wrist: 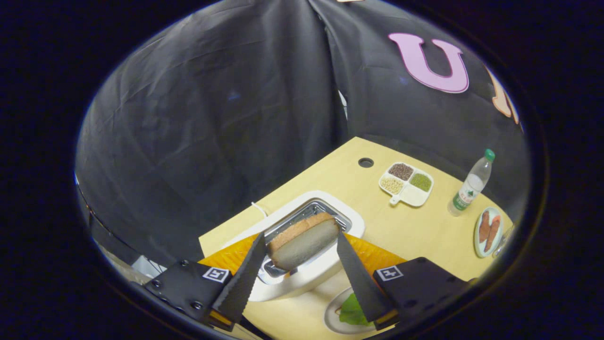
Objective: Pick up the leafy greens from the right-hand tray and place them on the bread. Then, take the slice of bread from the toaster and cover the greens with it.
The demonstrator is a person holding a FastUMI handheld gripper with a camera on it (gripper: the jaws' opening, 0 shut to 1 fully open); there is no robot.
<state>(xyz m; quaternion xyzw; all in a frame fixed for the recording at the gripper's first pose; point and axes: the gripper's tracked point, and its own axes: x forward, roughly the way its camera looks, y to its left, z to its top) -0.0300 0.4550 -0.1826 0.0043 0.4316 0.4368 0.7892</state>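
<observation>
Bread slice [304,241], spongy and brown-crusted, pinched between both ridged fingers [249,274] above toaster [311,269].

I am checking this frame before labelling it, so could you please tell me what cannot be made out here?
- Leafy greens on the plate: gripper view, partly covered by the tool's finger; the bread beneath cannot be judged.
- Bread slice held between the fingers: lower end hidden.
- Toaster: near side covered by the slice and fingers.
- Divided dish: contents too small to identify.
</observation>
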